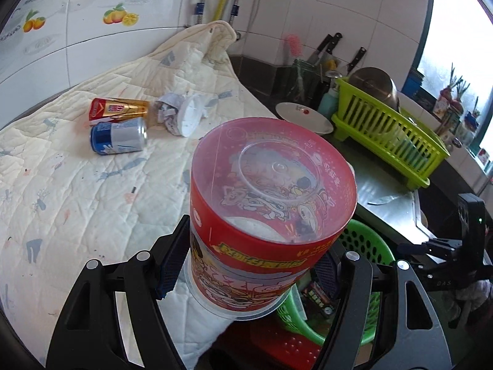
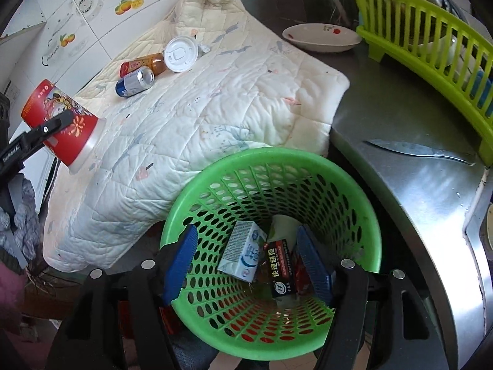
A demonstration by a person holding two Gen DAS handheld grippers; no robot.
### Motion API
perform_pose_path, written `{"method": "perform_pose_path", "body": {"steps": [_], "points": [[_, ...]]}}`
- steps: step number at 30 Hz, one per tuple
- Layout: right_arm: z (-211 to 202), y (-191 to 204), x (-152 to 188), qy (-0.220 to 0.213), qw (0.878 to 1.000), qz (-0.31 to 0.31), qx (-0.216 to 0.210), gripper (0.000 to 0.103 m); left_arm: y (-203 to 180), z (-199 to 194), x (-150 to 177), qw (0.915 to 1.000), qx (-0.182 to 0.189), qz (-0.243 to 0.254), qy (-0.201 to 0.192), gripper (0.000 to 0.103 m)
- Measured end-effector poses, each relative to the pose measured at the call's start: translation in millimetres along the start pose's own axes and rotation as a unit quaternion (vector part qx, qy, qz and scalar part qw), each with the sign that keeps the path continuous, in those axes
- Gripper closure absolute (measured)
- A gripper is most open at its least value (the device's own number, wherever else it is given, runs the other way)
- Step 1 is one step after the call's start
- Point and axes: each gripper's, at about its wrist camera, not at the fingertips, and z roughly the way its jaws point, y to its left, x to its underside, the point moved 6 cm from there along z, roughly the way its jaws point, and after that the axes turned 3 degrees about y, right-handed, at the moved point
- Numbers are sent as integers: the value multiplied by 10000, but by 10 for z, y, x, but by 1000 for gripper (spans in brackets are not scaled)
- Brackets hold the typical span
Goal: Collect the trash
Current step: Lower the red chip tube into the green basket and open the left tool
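Note:
My left gripper (image 1: 249, 268) is shut on a red printed paper cup (image 1: 271, 200), its blue pads pressing both sides. In the right wrist view the red cup (image 2: 61, 120) hangs at the far left, beside the quilt. My right gripper (image 2: 248, 263) stands open over the green mesh basket (image 2: 277, 157), with nothing pressed between its pads. A white carton (image 2: 243, 256) and a dark box (image 2: 282, 268) lie in the basket. On the quilt lie a gold and red can (image 1: 120, 109), a blue and silver can (image 1: 118, 137) and a white lid (image 1: 188, 115) with crumpled paper.
A cream quilted cloth (image 2: 215, 108) covers the counter on the left. On the steel counter to the right stand a lime dish rack (image 2: 431, 61) and a white plate (image 2: 320, 35), and a knife (image 2: 416, 149) lies there too. The basket (image 1: 366, 243) stands below the counter edge.

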Motion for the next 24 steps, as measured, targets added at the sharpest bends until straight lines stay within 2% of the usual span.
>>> {"method": "perform_pose_path", "body": {"steps": [9, 21, 24], "points": [[-387, -284, 75, -413, 9986, 167, 293, 35, -710, 341, 248, 9966, 466, 456, 513, 32], [-653, -662, 274, -579, 9953, 563, 526, 34, -1452, 914, 704, 9789, 713, 1149, 1529, 30], [-682, -746, 319, -594, 9943, 693, 550, 34, -1553, 928, 727, 9778, 727, 1187, 1566, 20]]}}
